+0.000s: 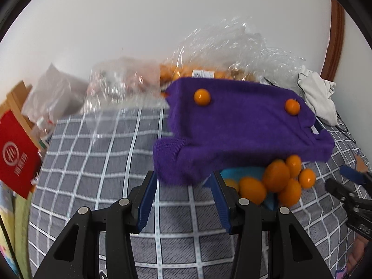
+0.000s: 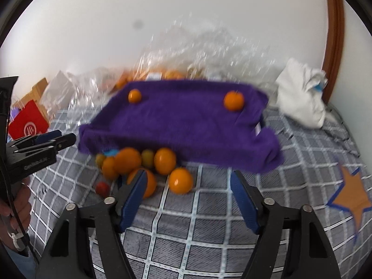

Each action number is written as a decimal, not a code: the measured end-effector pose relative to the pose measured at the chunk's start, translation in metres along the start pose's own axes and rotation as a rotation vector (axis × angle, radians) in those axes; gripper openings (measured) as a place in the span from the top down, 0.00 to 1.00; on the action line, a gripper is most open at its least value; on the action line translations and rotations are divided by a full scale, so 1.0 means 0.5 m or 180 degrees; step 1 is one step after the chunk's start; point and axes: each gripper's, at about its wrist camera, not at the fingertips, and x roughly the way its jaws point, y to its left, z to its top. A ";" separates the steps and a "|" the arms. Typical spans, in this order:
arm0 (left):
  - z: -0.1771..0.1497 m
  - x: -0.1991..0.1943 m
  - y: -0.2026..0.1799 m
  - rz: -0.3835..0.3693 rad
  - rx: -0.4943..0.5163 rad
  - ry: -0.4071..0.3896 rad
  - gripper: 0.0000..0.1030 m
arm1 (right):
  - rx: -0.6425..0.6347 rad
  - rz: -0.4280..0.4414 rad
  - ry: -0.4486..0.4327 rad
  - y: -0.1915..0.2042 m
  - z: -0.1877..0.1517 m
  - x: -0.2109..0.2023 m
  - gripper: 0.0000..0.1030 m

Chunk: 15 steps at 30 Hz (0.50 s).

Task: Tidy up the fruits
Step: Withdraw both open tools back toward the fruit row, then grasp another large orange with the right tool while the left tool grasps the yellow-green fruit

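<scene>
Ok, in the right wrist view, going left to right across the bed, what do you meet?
Red bag → left gripper → orange fruit pile → purple cloth → white cloth bundle → orange star patch.

purple cloth (image 1: 244, 127), checked bedsheet (image 1: 93, 162), red bag (image 1: 16, 155)

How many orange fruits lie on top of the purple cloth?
2: one near the cloth's far left corner, one near its far right corner. More fruits lie by its near edge.
</scene>
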 end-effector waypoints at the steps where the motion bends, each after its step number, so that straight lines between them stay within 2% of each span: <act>1: -0.007 0.002 0.007 -0.0033 -0.0027 0.0006 0.56 | -0.0033 -0.0028 0.0043 0.002 -0.005 0.011 0.40; 3: -0.018 0.003 0.015 -0.0103 -0.0051 0.0012 0.56 | -0.0097 -0.0084 0.0124 0.004 -0.011 0.034 0.47; 12: -0.033 0.024 0.023 -0.0277 -0.0091 0.0153 0.56 | -0.0129 -0.0064 0.0285 0.013 -0.009 0.111 0.47; 14: -0.034 0.028 0.015 -0.0305 -0.0081 0.0165 0.56 | -0.0177 -0.0117 0.0226 0.018 -0.013 0.115 0.54; 15: -0.035 0.029 0.009 -0.0313 -0.0067 0.0166 0.56 | -0.0201 -0.0107 0.0223 0.018 -0.014 0.112 0.67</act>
